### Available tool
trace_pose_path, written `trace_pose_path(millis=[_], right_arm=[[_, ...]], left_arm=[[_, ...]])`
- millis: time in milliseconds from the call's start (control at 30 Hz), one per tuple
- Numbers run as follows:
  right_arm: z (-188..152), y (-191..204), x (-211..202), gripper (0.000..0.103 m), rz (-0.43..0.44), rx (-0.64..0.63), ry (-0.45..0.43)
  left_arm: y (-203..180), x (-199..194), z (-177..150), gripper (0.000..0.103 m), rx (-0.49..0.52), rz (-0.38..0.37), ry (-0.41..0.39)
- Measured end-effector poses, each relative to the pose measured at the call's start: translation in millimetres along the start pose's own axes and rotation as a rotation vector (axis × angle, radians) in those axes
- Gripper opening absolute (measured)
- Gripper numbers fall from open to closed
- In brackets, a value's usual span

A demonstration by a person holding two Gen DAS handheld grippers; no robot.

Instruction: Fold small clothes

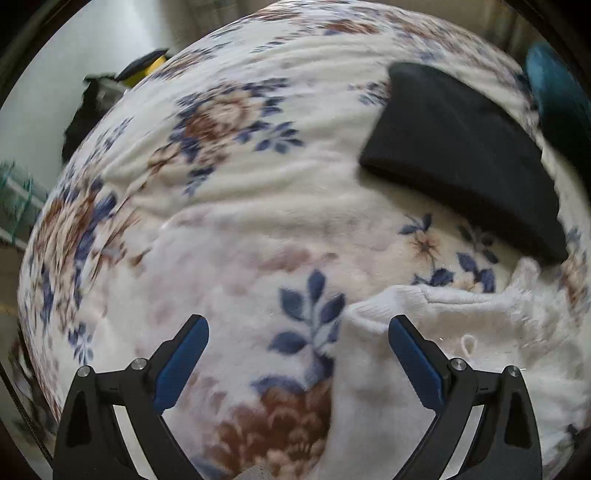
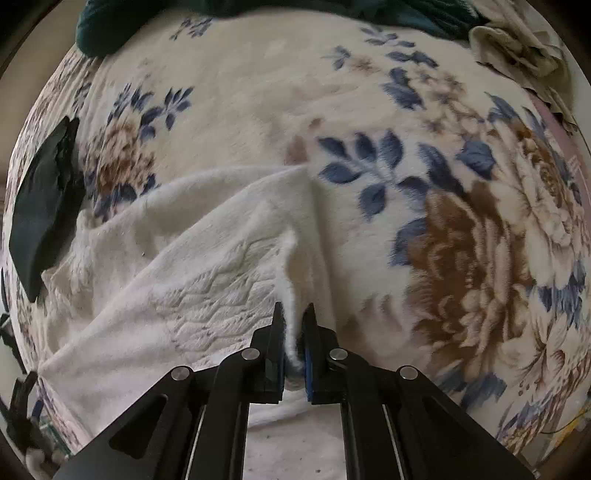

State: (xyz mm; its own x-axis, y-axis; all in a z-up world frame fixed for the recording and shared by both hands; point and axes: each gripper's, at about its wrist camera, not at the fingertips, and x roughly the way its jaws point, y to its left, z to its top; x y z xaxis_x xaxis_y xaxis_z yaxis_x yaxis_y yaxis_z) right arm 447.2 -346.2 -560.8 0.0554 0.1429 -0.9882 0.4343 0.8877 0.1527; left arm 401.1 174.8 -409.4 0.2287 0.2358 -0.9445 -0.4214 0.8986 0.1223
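Note:
A white knitted garment [image 2: 192, 266] lies spread on a floral blanket [image 2: 258, 92]. My right gripper [image 2: 294, 314] is shut on the garment's edge, pinching a ridge of white fabric between its blue pads. In the left wrist view the same garment [image 1: 461, 332] lies at the lower right, with a ribbed cuff by the right finger. My left gripper [image 1: 298, 326] is open and empty above the blanket [image 1: 240, 166], its right finger over the garment's edge. A folded black garment [image 1: 465, 155] lies further back on the right; it also shows in the right wrist view [image 2: 40, 206].
A dark teal cloth [image 2: 258, 11] lies along the far edge and also shows in the left wrist view [image 1: 557, 99]. A crumpled cream cloth [image 2: 517, 48] sits at the far right. A black and yellow object [image 1: 142, 68] sits beyond the blanket's left edge.

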Motion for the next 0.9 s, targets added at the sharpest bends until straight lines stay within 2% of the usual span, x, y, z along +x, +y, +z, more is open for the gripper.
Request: trace_pose_path(millis=[33, 100, 133, 167, 233, 300, 400, 467, 600, 700, 767, 900], right_arm=[[1.7, 2.1, 2.4, 0.018, 0.012, 0.000, 0.025], [2.4, 2.1, 1.0, 0.050, 0.051, -0.001, 0.059], [1.5, 2.8, -1.6, 0.079, 0.070, -0.003, 0.061], [0.1, 3.7, -5.8, 0.096, 0.079, -0.012, 0.056], [-3.8, 8.9, -16.1, 0.097, 0.044, -0.065, 0.046], [-10.2, 14.5, -29.4, 0.097, -0.022, -0.131, 0.028], [-20.7, 19.4, -51.7, 0.097, -0.057, -0.194, 0.014], [-26.6, 23.2, -65.0, 0.102, -0.047, -0.213, 0.004], [-31.2, 15.9, -81.2, 0.102, 0.015, -0.239, -0.005], [-33.3, -5.0, -81.8, 0.102, 0.103, -0.269, 0.047], [-35.5, -23.8, -79.2, 0.102, 0.150, -0.317, 0.089], [-38.3, -68.2, -79.9, 0.102, 0.170, -0.436, 0.189]], left_arm=[[-5.6, 8.3, 0.8, 0.100, 0.024, 0.006, 0.006], [-18.6, 35.6, 1.1, 0.100, 0.087, -0.015, 0.051], [-23.2, 46.0, 0.8, 0.100, 0.110, -0.055, 0.087], [-25.7, 51.0, 0.2, 0.100, 0.126, -0.075, 0.112], [-24.0, 38.7, 0.5, 0.100, 0.144, -0.088, 0.082], [-18.6, 14.7, -0.9, 0.100, 0.136, -0.111, 0.050], [-14.1, -30.2, -12.2, 0.100, 0.107, -0.165, 0.010], [-19.0, -63.0, -25.9, 0.101, 0.128, -0.168, -0.024], [-48.1, -118.6, -60.4, 0.102, 0.189, -0.153, -0.065], [-85.2, -154.4, -122.9, 0.102, 0.244, -0.168, -0.053], [-116.8, -166.0, -177.2, 0.102, 0.282, -0.150, -0.002], [-185.9, -171.7, -265.9, 0.102, 0.368, -0.101, 0.118]])
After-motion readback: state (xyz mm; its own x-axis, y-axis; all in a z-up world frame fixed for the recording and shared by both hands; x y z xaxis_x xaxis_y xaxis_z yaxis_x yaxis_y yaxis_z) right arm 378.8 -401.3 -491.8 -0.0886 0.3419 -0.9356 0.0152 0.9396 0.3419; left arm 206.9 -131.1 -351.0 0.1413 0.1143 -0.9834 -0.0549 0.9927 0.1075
